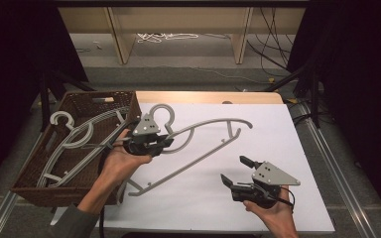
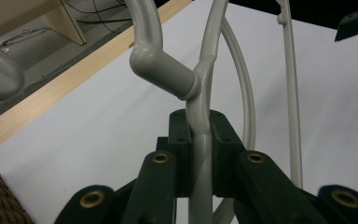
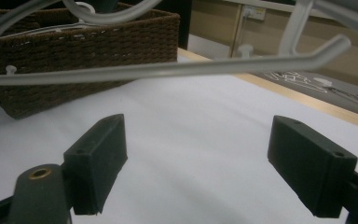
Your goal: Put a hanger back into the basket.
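Grey plastic hanger [image 1: 198, 144], clenched at its neck just below the hook by the left tongs [image 1: 166, 141], hangs tilted over the white counter [image 1: 258, 129] beside the brown wicker basket [image 1: 72, 148]. More grey hangers [image 1: 77, 136] lie in that basket (how many is hard to tell). Right tongs [image 1: 234, 171] stand released, nothing between them, below the hanger's bar; their pads [image 3: 98, 161] are cut off at the frame's bottom edge.

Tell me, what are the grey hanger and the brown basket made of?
The hanger looks like smooth moulded plastic: matte grey, with rounded bars and a seam at the hook joint. The basket seems woven wicker or rattan, judging by its dark brown braided walls; it could be an imitation.
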`<state>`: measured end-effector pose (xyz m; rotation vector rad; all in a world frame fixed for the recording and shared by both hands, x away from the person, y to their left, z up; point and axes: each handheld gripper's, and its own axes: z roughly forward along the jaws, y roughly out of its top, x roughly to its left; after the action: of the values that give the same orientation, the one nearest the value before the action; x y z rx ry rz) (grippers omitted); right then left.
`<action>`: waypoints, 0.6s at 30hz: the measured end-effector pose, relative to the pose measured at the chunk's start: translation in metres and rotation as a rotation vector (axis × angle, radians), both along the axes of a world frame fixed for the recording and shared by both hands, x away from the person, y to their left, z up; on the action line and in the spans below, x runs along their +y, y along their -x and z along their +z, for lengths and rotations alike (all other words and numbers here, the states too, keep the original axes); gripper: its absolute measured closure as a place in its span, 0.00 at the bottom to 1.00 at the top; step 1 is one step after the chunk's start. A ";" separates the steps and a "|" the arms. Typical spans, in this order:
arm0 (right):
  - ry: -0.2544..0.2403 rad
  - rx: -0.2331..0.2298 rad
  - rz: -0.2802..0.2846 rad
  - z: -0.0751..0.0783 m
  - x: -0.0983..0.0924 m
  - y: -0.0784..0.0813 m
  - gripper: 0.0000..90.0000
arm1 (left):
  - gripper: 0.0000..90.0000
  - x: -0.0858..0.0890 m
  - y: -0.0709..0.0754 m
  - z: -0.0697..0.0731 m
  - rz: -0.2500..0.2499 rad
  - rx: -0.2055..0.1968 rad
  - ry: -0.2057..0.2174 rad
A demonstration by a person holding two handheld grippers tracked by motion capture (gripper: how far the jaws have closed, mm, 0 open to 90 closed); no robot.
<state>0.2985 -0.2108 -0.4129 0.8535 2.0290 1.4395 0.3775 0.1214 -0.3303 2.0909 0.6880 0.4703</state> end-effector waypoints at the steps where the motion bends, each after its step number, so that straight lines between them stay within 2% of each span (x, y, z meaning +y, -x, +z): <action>1: -0.022 0.002 0.008 -0.001 0.000 0.000 0.22 | 0.90 0.001 0.000 0.002 -0.002 -0.003 -0.001; 2: -0.008 -0.015 0.004 -0.002 -0.001 -0.001 0.22 | 0.90 0.002 -0.001 0.005 -0.001 0.005 -0.002; 3: -0.001 -0.009 -0.006 -0.002 -0.002 -0.001 0.22 | 0.90 0.003 -0.001 0.007 -0.002 0.005 0.009; 6: -0.024 -0.020 -0.013 -0.005 -0.001 -0.001 0.21 | 0.90 0.007 -0.003 0.013 -0.001 0.008 0.017; 7: -0.017 0.007 -0.019 -0.004 -0.001 0.001 0.21 | 0.90 0.009 -0.003 0.016 0.002 0.006 0.014; 8: -0.018 0.008 -0.012 -0.003 -0.001 0.002 0.21 | 0.90 0.012 -0.004 0.019 0.007 0.009 0.014; 10: -0.023 -0.024 -0.013 -0.004 -0.001 0.001 0.21 | 0.90 0.017 -0.006 0.025 0.015 0.006 0.023; 12: -0.025 -0.025 -0.006 -0.004 -0.001 0.001 0.21 | 0.90 0.024 -0.008 0.032 0.025 0.007 0.022; 16: -0.010 -0.021 -0.015 -0.004 -0.001 0.001 0.21 | 0.90 0.040 -0.012 0.045 0.063 -0.011 0.009; 17: -0.010 -0.002 -0.013 -0.005 0.000 0.002 0.21 | 0.90 0.044 -0.014 0.047 0.071 -0.021 0.008; 18: -0.010 -0.014 -0.004 -0.005 0.000 0.001 0.21 | 0.90 0.049 -0.015 0.049 0.085 -0.029 -0.002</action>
<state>0.2975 -0.2110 -0.4184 0.8489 2.0101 1.4508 0.3929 0.1707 -0.2817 2.0590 0.7623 0.5482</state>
